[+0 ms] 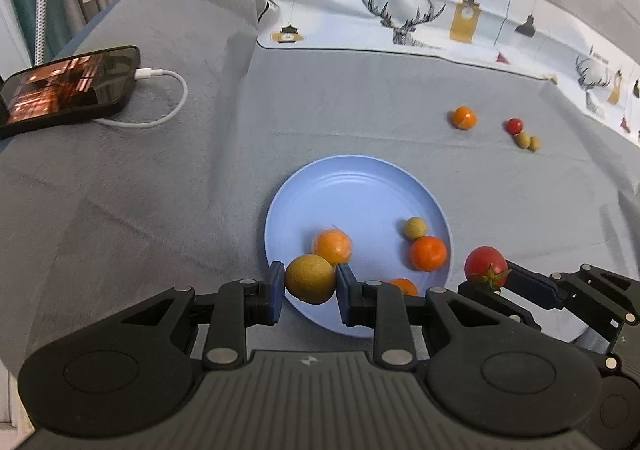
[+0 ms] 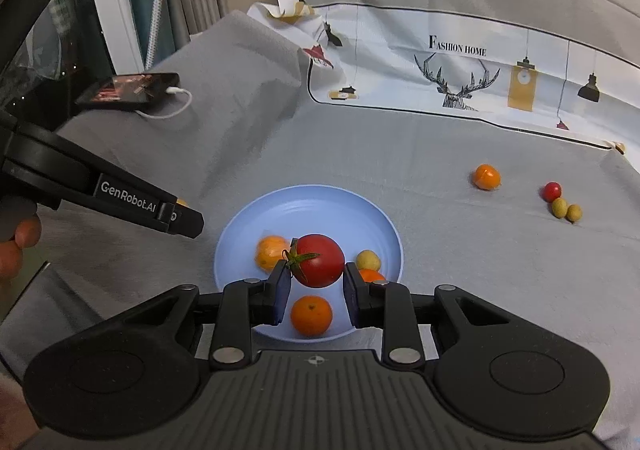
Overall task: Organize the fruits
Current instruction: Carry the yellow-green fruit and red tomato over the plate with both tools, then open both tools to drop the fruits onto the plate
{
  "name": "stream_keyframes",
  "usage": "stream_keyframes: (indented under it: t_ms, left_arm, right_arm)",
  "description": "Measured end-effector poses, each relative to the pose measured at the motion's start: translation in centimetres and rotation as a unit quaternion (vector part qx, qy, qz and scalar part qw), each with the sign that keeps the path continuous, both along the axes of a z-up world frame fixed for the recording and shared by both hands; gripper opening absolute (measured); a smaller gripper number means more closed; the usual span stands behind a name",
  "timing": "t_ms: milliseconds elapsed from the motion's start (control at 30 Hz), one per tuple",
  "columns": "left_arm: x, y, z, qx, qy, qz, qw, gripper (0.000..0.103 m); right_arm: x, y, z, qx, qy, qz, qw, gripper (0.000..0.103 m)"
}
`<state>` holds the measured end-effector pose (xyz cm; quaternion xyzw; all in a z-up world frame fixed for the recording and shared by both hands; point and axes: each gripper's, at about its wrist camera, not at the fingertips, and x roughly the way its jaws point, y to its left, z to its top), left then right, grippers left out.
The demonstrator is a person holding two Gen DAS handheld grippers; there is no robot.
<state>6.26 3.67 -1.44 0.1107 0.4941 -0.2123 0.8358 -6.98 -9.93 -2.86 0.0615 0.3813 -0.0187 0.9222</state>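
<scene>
The left gripper (image 1: 310,288) is clamped on a tan fruit (image 1: 310,278) at the near rim of the blue plate (image 1: 344,189). The right gripper (image 2: 316,284) grips a tomato (image 2: 320,260) above the plate, which holds oranges (image 2: 311,316). More fruit (image 2: 486,177) lies apart on the grey cloth (image 2: 440,250).

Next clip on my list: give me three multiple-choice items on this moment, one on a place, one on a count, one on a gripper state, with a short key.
1. Where does the phone lie?
A. on the blue plate
B. on the grey cloth, cable plugged in
C. among the loose fruit

2. How many fruits lie on the cloth beyond the blue plate?
A. four
B. one
C. seven

3. What does the right gripper hold?
A. nothing
B. an orange
C. a red tomato

Key: 1 B, it lies far left with a white cable attached. 2 A, one orange, one small red, two olive-coloured. 3 C, the tomato sits between its pads.
</scene>
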Motion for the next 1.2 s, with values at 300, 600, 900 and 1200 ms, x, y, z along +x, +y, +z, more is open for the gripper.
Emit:
stream_keyframes:
  t_ms: [300, 600, 900, 1200]
  left_arm:
    - [3.3, -2.1, -2.8, 0.031, 0.016, -0.006, 0.9994, 0.03]
    - [5.3, -4.1, -5.1, 0.057, 0.025, -0.016, 0.9979, 0.03]
    - [5.9, -4.6, -4.9, 0.07, -0.002, -0.018, 0.9974, 0.102]
    - [0.4, -1.1, -1.9, 0.082, -0.011, -0.017, 0.9964, 0.103]
  right_arm:
    - [2.8, -0.8, -2.5, 0.001, 0.023, 0.004, 1.0, 0.03]
    - [4.9, -1.4, -4.7, 0.003, 0.047, 0.012, 0.999, 0.03]
    - [6.3, -1.4, -4.4, -0.003, 0.052, 0.035, 0.998, 0.07]
    - [1.3, -1.7, -1.6, 0.009, 0.045, -0.012, 0.999, 0.09]
